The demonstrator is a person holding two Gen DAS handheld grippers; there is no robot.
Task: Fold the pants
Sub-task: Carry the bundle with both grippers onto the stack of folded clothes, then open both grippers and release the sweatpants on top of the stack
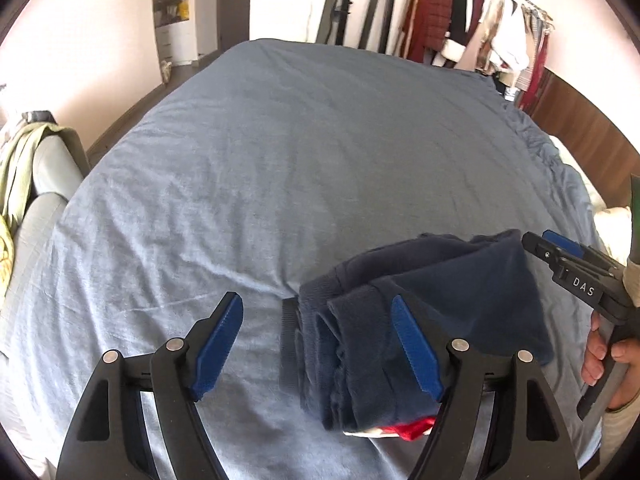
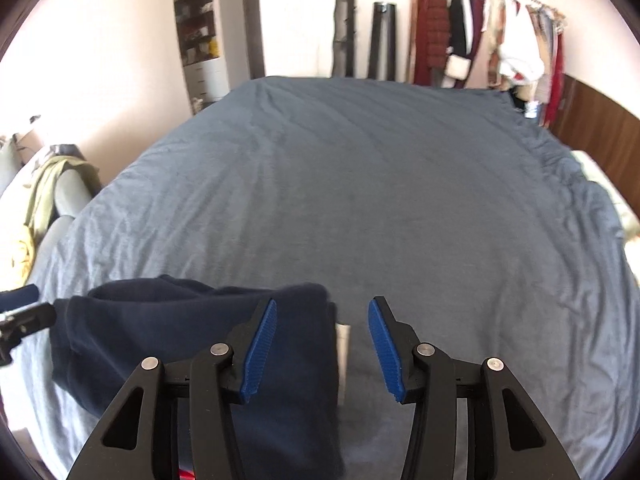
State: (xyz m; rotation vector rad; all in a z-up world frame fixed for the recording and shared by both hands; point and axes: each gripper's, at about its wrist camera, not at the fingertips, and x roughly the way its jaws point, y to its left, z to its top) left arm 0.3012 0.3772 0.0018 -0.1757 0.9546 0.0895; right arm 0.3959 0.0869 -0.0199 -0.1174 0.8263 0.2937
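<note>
Navy pants (image 1: 432,320) lie folded into a compact bundle on the blue bedsheet (image 1: 300,160) near its front edge; they also show in the right wrist view (image 2: 192,344). A red label (image 1: 412,428) peeks out under the bundle. My left gripper (image 1: 318,312) is open and empty, its right finger over the bundle's left part. My right gripper (image 2: 322,314) is open and empty, its left finger over the bundle's right edge. The right gripper also shows in the left wrist view (image 1: 560,252), beside the bundle's far right corner.
A grey sofa with a green garment (image 1: 24,184) stands left of the bed. A clothes rack (image 1: 480,20) hangs at the back right. A wooden headboard (image 1: 592,140) and pillows run along the right side. Shelves (image 2: 200,40) are at the back.
</note>
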